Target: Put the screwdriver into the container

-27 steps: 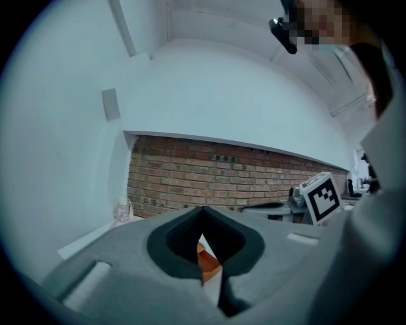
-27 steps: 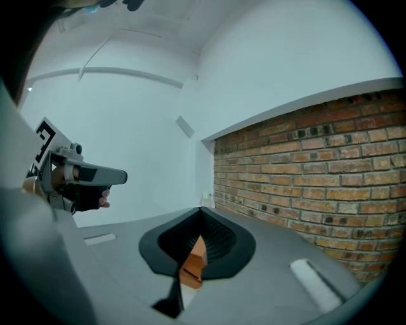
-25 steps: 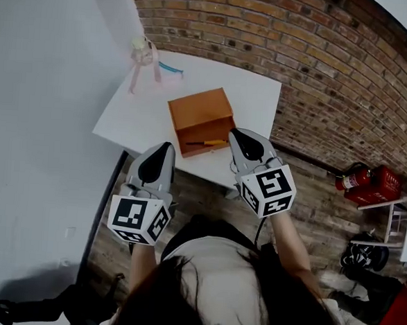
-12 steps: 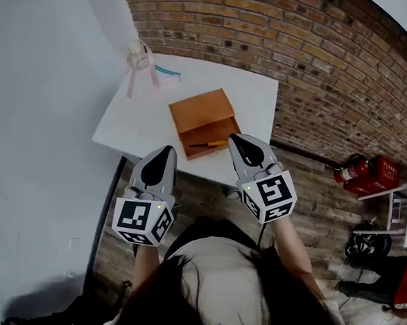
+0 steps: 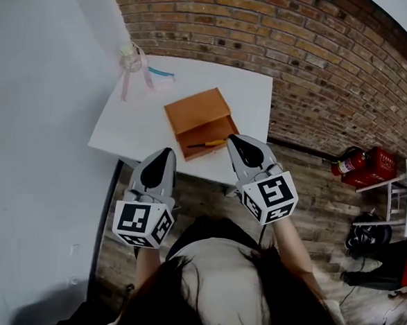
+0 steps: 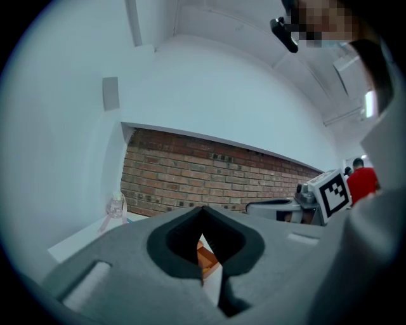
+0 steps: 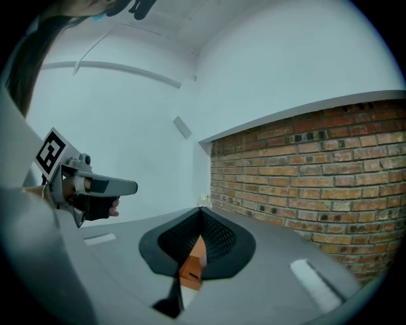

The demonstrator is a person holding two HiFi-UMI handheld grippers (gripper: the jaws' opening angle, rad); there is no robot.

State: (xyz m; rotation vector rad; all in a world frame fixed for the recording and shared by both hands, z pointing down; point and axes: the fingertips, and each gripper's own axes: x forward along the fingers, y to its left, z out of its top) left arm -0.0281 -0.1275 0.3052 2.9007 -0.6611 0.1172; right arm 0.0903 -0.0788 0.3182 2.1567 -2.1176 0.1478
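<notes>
In the box (image 5: 195,112) I see the screwdriver (image 5: 206,144); left hand-held gripper (image 5: 166,151) and right hand-held gripper (image 5: 232,137) both closed, empty.

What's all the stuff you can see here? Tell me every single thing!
table: one, white, against the brick wall.
box: one, orange-brown, on the table near its front edge.
screwdriver: one, orange handle and dark shaft, lying in the box's open front part.
small bottle: one, clear with a pink ribbon, at the table's far left corner.
light blue thing: one, beside the bottle; too small to tell what it is.
fire extinguisher: one, red, on the floor at the right.
left gripper: one, grey, jaws shut and empty, at the table's front edge.
right gripper: one, grey, jaws shut and empty, beside the box.
</notes>
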